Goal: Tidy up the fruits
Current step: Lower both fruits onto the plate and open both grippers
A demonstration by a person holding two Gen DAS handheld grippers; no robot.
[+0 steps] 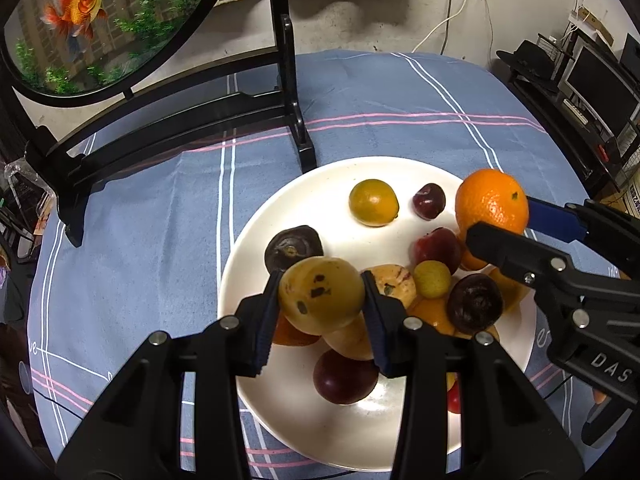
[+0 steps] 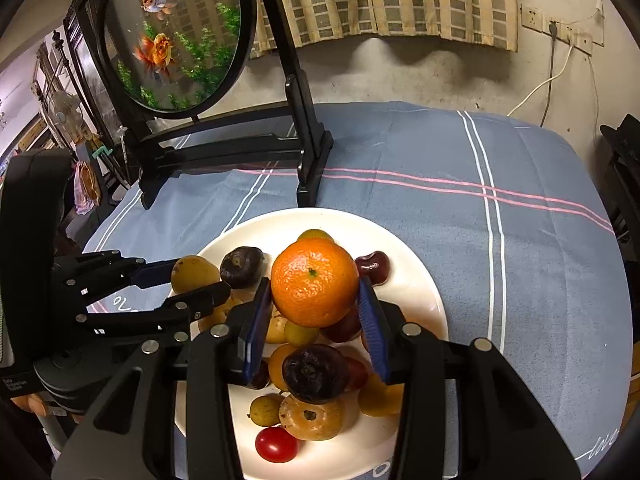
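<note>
Nearest your left lens, the left gripper (image 1: 322, 300) has its blue pads (image 1: 267, 320) pressed on either side of a yellow speckled fruit (image 1: 320, 294), held just above the heap on the white plate (image 1: 280, 412). Your right gripper (image 2: 316, 312) is clamped the same way on the orange (image 2: 315, 282), stem end facing the camera, also lifted clear of the pile.

Outward from the fingers, the rest of the fruit sits on the plate: a dark purple round one (image 1: 475, 303), a small yellow-green one (image 1: 432, 279), a deep red plum-like one (image 1: 345, 376) and, set apart toward the far rim, a greenish-yellow citrus (image 1: 374, 202) and a small dark red fruit (image 1: 429, 200). The plate rests on the blue striped tablecloth (image 1: 160, 220), with a black-framed goldfish screen (image 1: 80, 28) standing behind it.

You appear to be mid-sort, each hand carrying one piece over the plate. The next move calls for a set-down spot for each (the open far half of the plate looks the likeliest place), lowering gently so round fruit does not roll, and keeping the two grippers from crossing.

The right view shows a red cherry tomato (image 2: 277, 444) and a brown-spotted flat fruit (image 2: 312, 416) at the near rim, barely visible from the left. The left view alone shows the clear plate surface around the far citrus.
</note>
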